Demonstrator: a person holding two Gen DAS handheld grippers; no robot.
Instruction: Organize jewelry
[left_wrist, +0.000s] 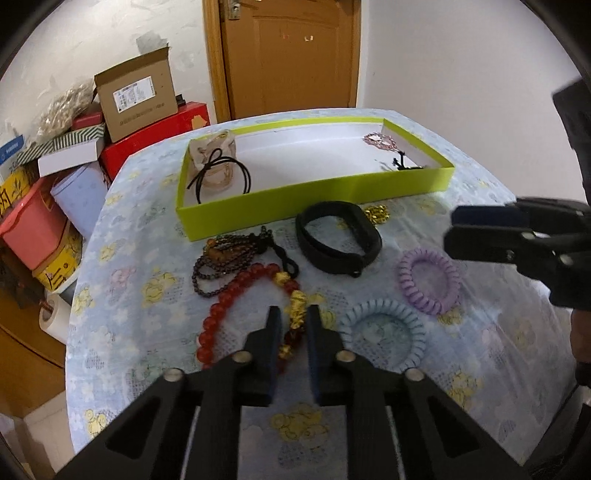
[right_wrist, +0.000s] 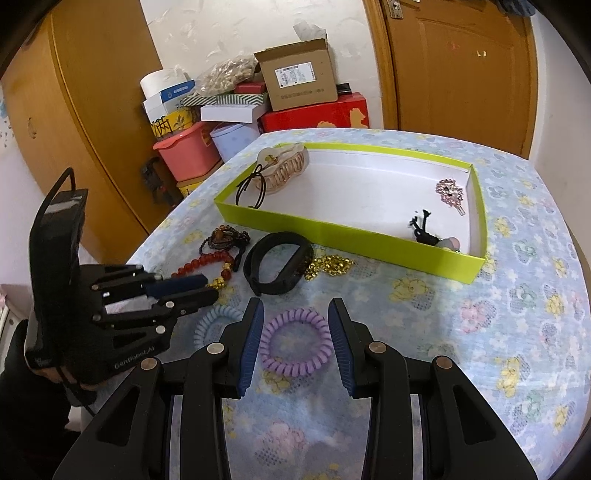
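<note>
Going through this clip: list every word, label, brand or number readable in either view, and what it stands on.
"GenRobot.AI": white lettering on the body of the left gripper, right wrist view.
Shipping label on the cardboard box: print too small to read.
Blue label on the white box: blurred, unreadable.
Large characters on the yellow tin: partly hidden, not readable.
Nothing else legible.

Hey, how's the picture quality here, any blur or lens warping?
Left wrist view: strong fisheye bend, dark corners, green tray edges curved, tabletop sharp, near tongs slightly soft. Right wrist view: same warping, door bowed, purple coil crisp.
</note>
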